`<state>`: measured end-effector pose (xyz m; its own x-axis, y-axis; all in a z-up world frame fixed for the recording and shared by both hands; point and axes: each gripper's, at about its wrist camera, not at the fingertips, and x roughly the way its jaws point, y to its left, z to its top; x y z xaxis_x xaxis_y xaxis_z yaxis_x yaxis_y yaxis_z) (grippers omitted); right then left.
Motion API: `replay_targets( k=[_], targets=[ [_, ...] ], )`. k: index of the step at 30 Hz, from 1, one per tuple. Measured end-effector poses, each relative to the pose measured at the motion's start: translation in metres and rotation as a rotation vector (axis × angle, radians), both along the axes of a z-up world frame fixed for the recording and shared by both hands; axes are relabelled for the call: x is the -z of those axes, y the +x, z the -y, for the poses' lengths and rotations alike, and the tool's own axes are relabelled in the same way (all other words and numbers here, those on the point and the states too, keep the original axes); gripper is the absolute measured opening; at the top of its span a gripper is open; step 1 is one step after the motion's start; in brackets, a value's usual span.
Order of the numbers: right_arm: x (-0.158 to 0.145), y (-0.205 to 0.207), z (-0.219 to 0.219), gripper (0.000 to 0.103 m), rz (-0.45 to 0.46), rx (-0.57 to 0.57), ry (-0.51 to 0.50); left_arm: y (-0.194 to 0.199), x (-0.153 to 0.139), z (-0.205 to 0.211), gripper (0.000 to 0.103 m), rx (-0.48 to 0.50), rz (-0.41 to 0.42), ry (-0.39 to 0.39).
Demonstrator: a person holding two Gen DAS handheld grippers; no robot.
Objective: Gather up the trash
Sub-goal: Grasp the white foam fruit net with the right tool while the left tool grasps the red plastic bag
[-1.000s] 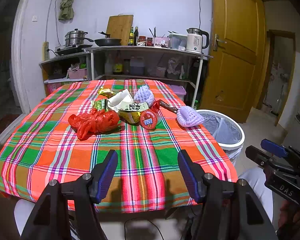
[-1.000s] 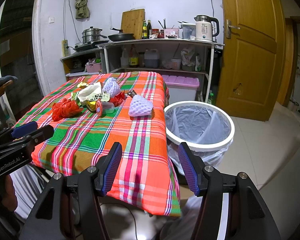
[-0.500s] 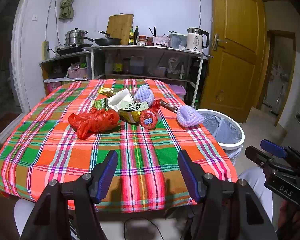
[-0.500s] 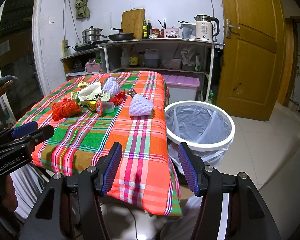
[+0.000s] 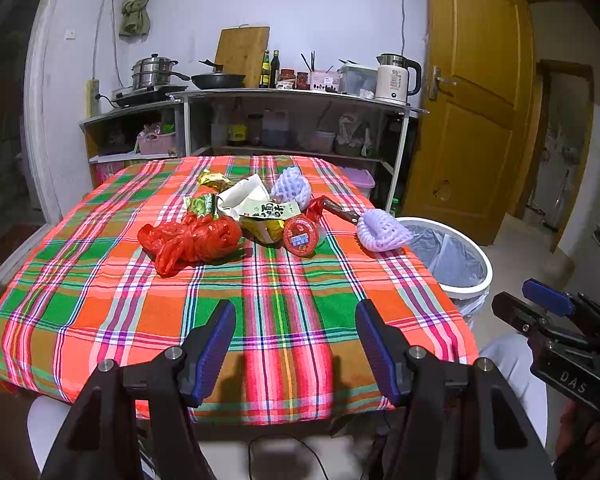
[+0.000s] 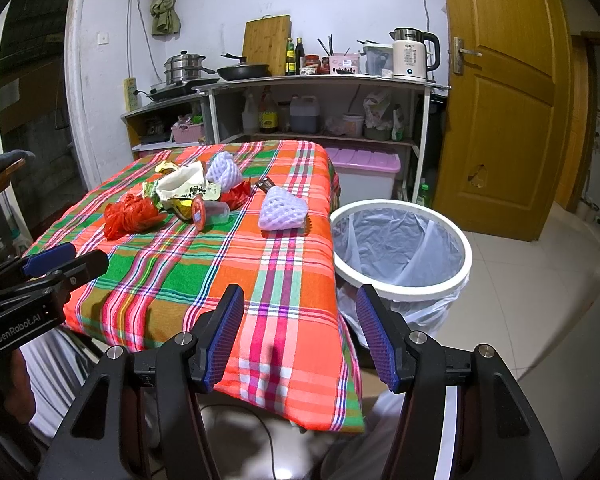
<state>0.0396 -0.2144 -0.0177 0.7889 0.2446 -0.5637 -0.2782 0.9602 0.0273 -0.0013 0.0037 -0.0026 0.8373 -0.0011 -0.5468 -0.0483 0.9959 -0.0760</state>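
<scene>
**Trash untouched, both grippers spread and empty**

Trash sits in a loose cluster mid-table on the plaid tablecloth (image 5: 100, 280): a crumpled red plastic bag (image 5: 190, 240) nearest you, a white paper wrapper (image 5: 246, 196) behind it, a yellow-green snack packet (image 5: 262, 229), and a red-lidded round container (image 5: 301, 236) lying on its side. One purple foam fruit net (image 5: 291, 189) lies at the back of the pile; a second foam net (image 5: 382, 229) lies apart, near the table's right edge. The lined white bin (image 6: 400, 248) stands on the floor just beside that edge, and looks empty.

Your left gripper (image 5: 294, 344) hangs over the near edge of the table, jaws wide apart, nothing between them. Your right gripper (image 6: 300, 332) hangs over the near right corner, jaws likewise wide and empty. Nothing collected yet, by my reading.

Risks from here:
- Red bag is limp; a shallow pinch could catch one fold and let it slip out on the way to the bin.
- Pile items touch; pulling one may drag its neighbours.
- Container on its side could roll if nudged.
- Pressing low could snag the cloth and shift everything.
- Foam net is light; dropped short, it may miss the bin.
</scene>
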Motion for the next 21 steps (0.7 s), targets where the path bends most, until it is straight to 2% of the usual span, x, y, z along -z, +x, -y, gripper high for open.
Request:
replay_targets(
  k=[10, 16, 21],
  targets=[
    [0.007, 0.021, -0.009, 0.059, -0.023, -0.026, 0.000, 0.019, 0.014, -0.011, 0.062, -0.023, -0.040, 0.013],
    [0.012, 0.039, -0.021, 0.059, -0.048, -0.064, -0.003, 0.033, 0.021, -0.030, 0.062, -0.032, -0.062, -0.041],
    [0.013, 0.053, -0.032, 0.059, -0.051, -0.102, -0.013, 0.045, 0.022, -0.048, 0.062, -0.066, -0.055, -0.053]
  ],
)
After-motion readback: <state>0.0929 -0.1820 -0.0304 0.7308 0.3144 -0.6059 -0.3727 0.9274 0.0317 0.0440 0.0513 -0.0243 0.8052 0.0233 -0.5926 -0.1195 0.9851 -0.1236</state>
